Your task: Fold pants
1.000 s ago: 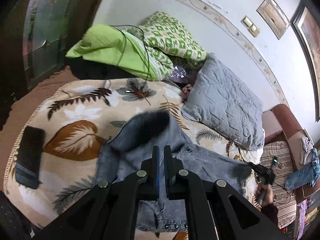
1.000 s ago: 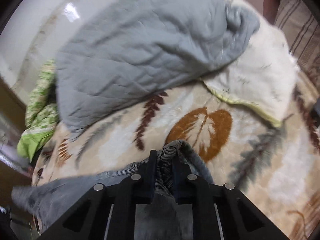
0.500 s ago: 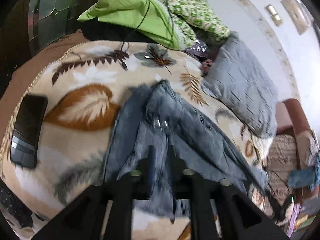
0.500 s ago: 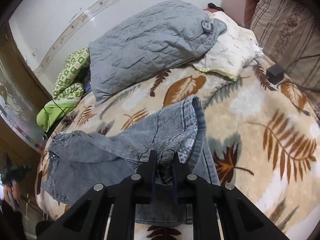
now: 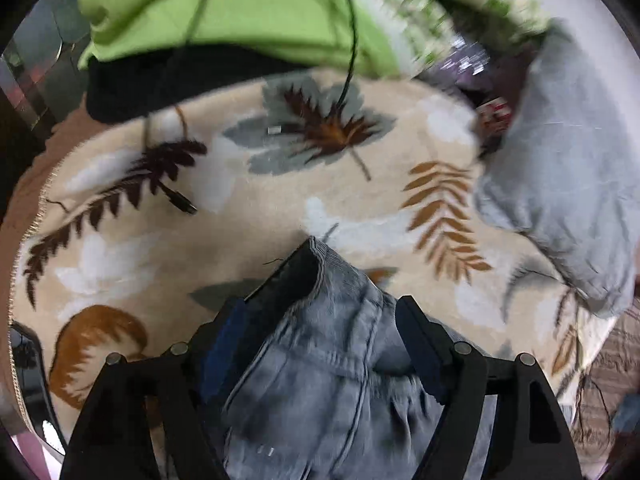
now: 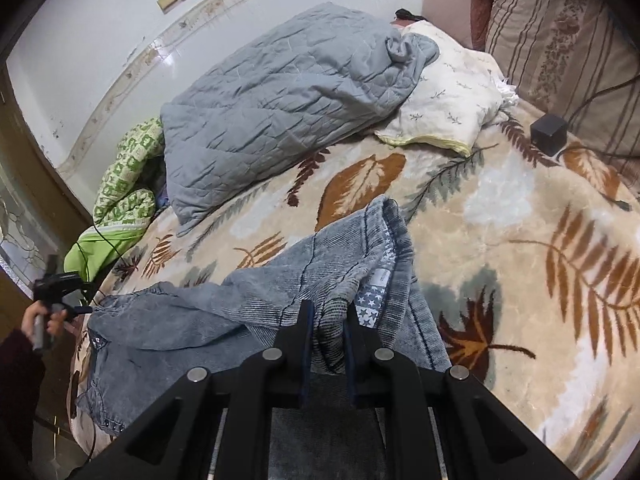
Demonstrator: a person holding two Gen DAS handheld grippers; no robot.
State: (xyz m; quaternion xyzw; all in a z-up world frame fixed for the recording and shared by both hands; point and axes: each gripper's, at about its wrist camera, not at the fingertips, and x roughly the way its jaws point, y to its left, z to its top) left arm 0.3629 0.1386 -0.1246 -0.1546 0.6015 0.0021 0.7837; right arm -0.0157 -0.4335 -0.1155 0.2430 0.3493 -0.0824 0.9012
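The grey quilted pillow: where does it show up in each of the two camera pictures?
Left wrist view: grey quilted pillow at the right edge, blurred.
Right wrist view: the pillow lies upper centre, along the wall.
Shared landmark: the green patterned bedding sits next to it in both.

Both wrist cams close, angled down; share pants (image 5: 320, 380) on blanket (image 6: 520, 220).

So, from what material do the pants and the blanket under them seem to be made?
The pants look like washed grey-blue denim: fine ribbed weave, stitched seams, metal studs at one edge, matte finish. Inside the fold a star-printed lining shows, probably thin cotton. The blanket looks like plush fleece or mink-type synthetic: soft, fuzzy pile with slightly blurred leaf prints, no visible weave. The exact fibre cannot be told.
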